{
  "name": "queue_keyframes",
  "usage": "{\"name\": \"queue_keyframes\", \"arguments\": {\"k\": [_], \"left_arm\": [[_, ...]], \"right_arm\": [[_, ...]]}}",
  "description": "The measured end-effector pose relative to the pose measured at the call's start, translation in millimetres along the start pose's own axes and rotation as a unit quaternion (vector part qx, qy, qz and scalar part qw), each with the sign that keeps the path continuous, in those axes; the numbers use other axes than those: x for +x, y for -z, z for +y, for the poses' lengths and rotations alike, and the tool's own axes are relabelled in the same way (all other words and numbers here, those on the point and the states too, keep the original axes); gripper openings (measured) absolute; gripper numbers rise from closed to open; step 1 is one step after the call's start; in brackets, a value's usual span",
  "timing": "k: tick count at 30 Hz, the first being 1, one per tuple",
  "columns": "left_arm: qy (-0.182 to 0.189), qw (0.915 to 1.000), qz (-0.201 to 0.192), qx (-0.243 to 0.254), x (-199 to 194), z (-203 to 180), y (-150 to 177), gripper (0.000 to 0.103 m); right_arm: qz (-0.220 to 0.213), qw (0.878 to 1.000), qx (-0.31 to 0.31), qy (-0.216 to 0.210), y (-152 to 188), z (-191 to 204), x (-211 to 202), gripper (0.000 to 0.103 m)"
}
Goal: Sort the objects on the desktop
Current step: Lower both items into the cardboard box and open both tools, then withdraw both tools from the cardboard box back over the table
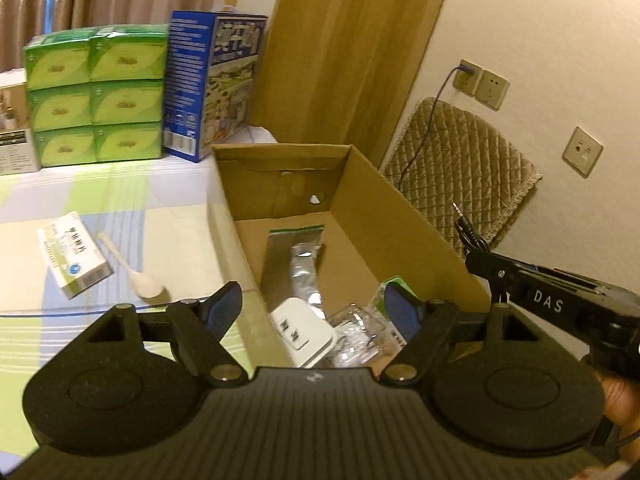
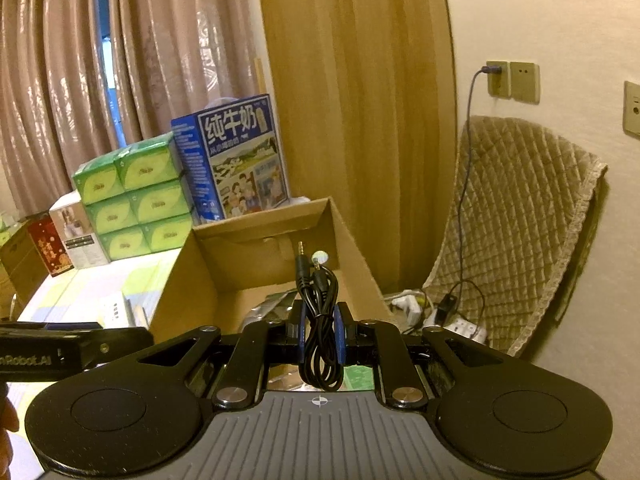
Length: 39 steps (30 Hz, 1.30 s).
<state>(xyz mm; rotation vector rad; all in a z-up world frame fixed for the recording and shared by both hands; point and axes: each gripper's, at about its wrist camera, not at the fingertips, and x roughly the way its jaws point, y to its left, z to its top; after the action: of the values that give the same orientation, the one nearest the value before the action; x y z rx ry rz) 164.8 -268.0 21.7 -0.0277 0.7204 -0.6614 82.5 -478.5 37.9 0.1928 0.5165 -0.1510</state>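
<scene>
An open cardboard box stands at the table's right end and holds a silver foil pouch, a white adapter and clear plastic packets. My left gripper is open above the box's near end, nothing between its blue pads. My right gripper is shut on a bundled black audio cable, its two jack plugs sticking up, held over the box. The right gripper and cable plug also show at the right edge of the left wrist view. On the table lie a medicine box and a pale spoon.
Stacked green tissue packs and a blue milk carton box stand at the table's back. A quilted chair sits right of the box, with a power strip on the floor and a cable to wall sockets. Curtains hang behind.
</scene>
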Motion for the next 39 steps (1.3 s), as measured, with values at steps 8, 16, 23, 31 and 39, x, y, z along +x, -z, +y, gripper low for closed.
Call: {"name": "queue_keyframes", "arguments": {"k": [8, 16, 23, 31, 39], "left_arm": [[-0.022, 0.9996, -0.006, -0.017, -15.9, 23.9, 6.9, 0.076], [-0.045, 0.9987, -0.009, -0.023, -35.1, 39.6, 16.9, 0.08], [-0.074, 0.9966, -0.009, -0.035, -63.2, 58.4, 34.3, 0.086], [-0.124, 0.9912, -0.015, -0.044, -101.9, 92.9, 51.4, 0.095], [-0.176, 0.983, -0.023, -0.048, -137.0, 140.4, 58.0, 0.1]], "right_arm": [[-0.002, 0.999, 0.0, -0.037, -15.7, 13.2, 16.5, 0.042], [-0.009, 0.999, 0.015, -0.03, -5.9, 14.6, -1.5, 0.063], [-0.005, 0.999, 0.022, -0.031, 17.8, 26.4, -28.2, 0.08], [0.003, 0.998, -0.001, -0.064, 30.5, 66.4, -45.4, 0.084], [0.003, 0.992, -0.049, -0.112, 30.8, 125.5, -46.3, 0.085]]}}
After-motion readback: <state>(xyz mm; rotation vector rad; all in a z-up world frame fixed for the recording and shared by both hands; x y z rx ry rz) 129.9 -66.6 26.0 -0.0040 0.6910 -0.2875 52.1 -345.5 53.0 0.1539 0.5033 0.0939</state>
